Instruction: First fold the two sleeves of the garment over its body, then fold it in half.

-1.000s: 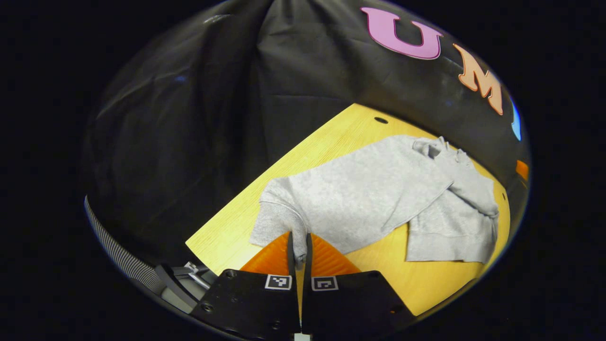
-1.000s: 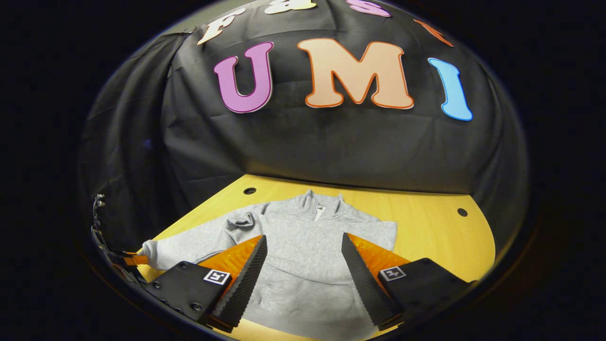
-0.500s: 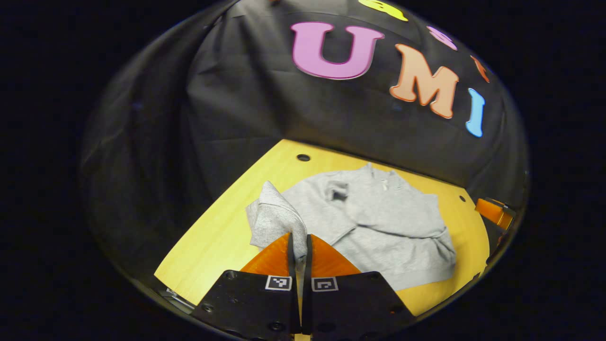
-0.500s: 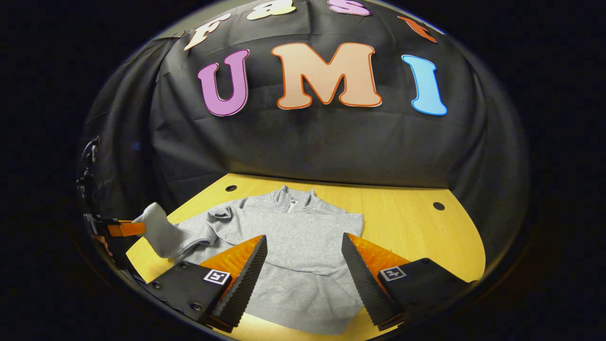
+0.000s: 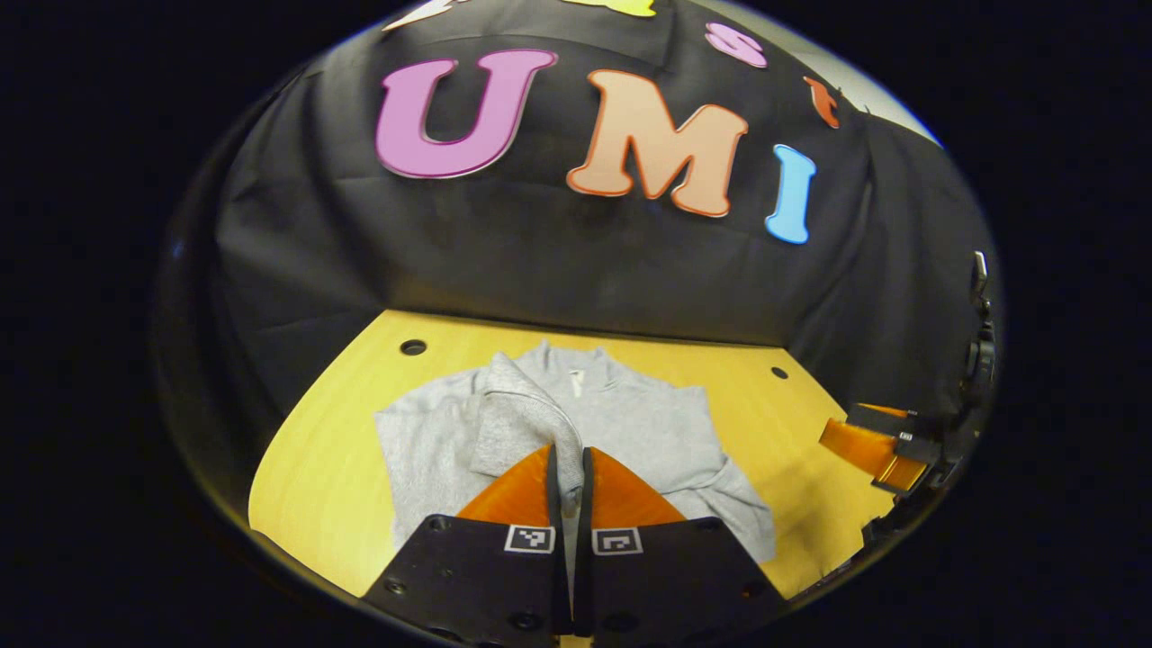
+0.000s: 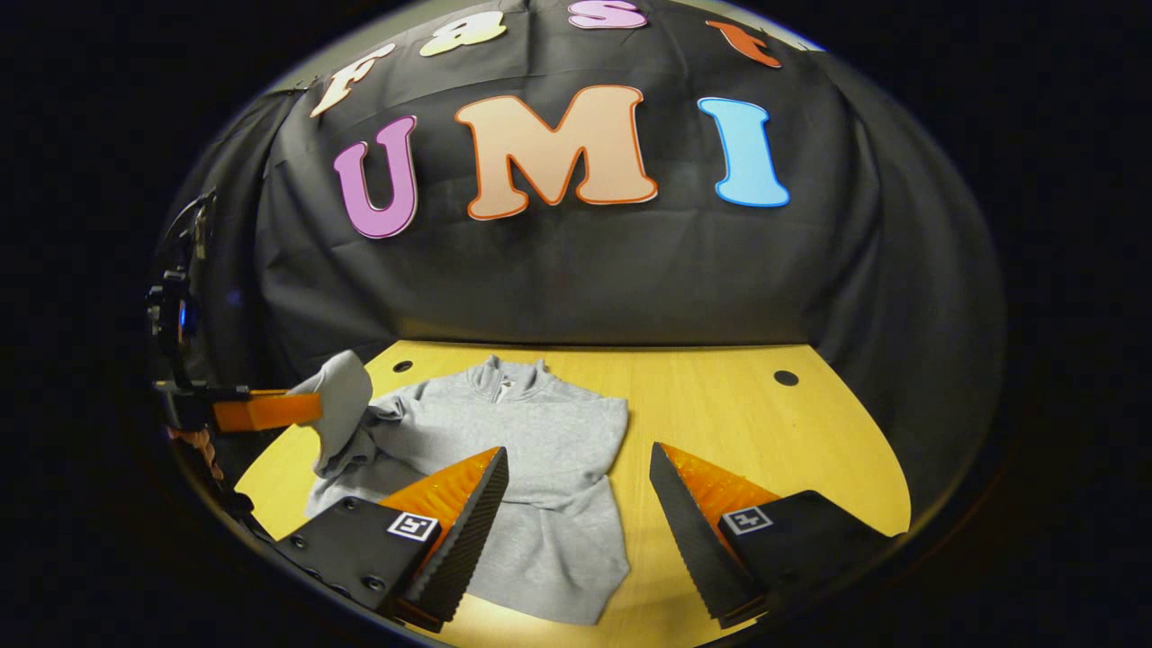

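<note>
Left gripper (image 5: 569, 477) pinches the sweatshirt (image 5: 630, 432) sleeve (image 5: 526, 418) over the body (right gripper (image 6: 576, 504) spread); next, lay it flat and release.

Readable text: none, wall letters aside.
Left gripper (image 5: 569, 490): two square black-and-white coded tags, lower middle of the left gripper view; no letters or numbers.
Right gripper (image 6: 576, 504): one such tag per finger, lower left and lower right; unreadable as words.
Sweatshirt (image 5: 630, 432): small pale neck label, illegible.
</note>
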A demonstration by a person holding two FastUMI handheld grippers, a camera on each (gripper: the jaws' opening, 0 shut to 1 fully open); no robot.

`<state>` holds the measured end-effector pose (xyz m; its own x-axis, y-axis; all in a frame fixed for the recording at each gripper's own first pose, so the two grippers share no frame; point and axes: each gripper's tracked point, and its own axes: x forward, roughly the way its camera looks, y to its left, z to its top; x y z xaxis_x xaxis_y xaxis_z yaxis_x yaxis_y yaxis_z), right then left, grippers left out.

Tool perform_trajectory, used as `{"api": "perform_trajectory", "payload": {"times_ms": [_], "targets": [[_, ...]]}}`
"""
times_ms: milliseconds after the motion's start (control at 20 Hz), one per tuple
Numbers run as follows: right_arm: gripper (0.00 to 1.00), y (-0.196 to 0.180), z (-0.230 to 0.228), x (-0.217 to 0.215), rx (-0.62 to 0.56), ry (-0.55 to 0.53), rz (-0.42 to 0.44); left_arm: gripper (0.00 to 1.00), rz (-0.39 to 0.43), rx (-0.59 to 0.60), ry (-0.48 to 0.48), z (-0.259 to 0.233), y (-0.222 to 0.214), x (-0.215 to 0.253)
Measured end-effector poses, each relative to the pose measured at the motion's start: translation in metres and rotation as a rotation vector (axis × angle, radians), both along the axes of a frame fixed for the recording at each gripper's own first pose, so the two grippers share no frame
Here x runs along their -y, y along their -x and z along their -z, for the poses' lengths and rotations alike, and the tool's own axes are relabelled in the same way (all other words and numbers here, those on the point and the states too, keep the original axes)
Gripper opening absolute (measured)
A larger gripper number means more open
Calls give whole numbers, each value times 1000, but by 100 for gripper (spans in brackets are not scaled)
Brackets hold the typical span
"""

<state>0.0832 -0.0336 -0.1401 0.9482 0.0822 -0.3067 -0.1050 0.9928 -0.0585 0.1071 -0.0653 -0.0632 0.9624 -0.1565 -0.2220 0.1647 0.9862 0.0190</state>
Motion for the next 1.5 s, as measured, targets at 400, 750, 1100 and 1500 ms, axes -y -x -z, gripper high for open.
{"api": "perform_trajectory", "payload": {"times_ms": [400, 750, 1100, 1500], "targets": [[95, 3, 9, 37, -23, -11, 43, 1, 166, 37, -48, -11, -42, 98], [99, 0, 17, 58, -46, -17, 65, 1, 291, 40, -84, 4, -87, 167], [99, -4, 27, 82, -73, -29, 90, 1, 318, -51, -129, 61, -133, 197], [98, -8, 36, 96, -104, -31, 109, 55, 372, -74, -105, 82, -148, 218]]}}
